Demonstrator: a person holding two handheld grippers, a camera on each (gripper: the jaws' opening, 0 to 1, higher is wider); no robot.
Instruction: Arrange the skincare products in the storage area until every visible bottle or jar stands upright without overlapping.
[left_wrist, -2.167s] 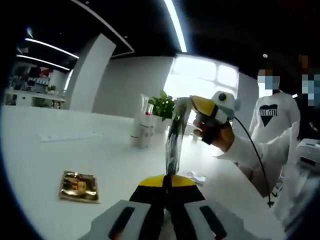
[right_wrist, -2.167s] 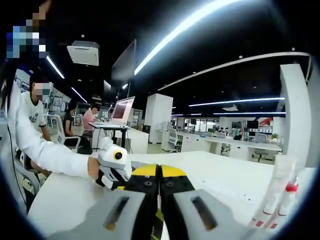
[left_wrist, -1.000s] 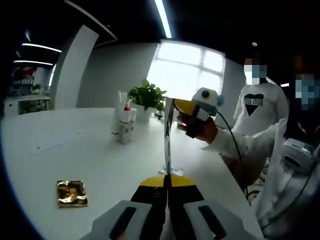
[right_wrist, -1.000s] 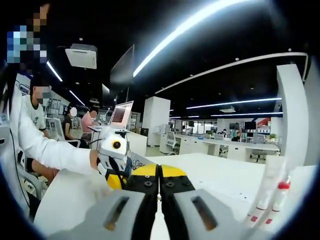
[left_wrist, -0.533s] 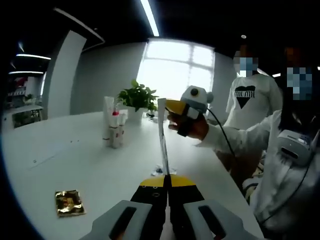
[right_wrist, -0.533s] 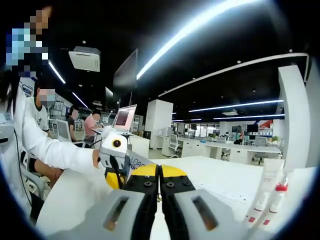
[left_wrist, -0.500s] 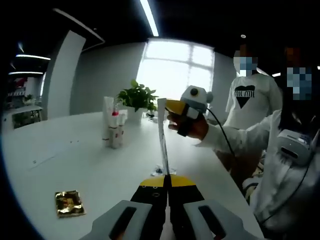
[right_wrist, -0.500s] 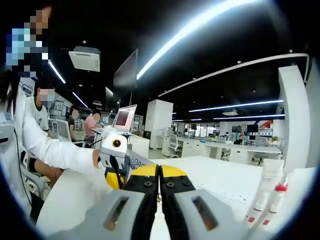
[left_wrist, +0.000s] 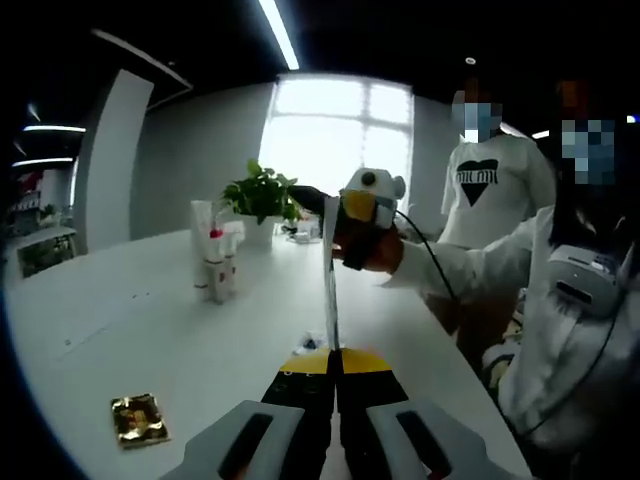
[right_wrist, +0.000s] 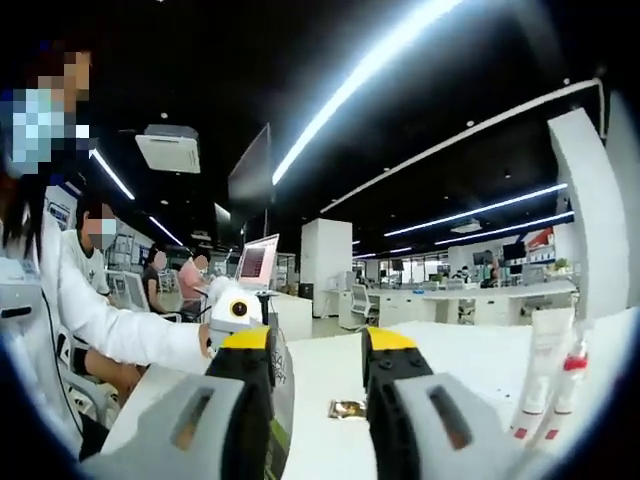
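Up front, left gripper view: left gripper (left_wrist: 334, 362) jaws clamped together on the bottom edge of a thin sachet (left_wrist: 329, 275), edge-on & upright above the white table (left_wrist: 150, 340). Tubes (left_wrist: 212, 262) stand upright far back; gold packet (left_wrist: 138, 419) lies flat near left. Right gripper view: right gripper (right_wrist: 318, 350) jaws apart, nothing btwn; tubes (right_wrist: 552, 375) upright at right, gold packet (right_wrist: 348, 409) seen btwn jaws on table.

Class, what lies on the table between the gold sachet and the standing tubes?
In the left gripper view, bare white table separates the gold sachet from the standing tubes.
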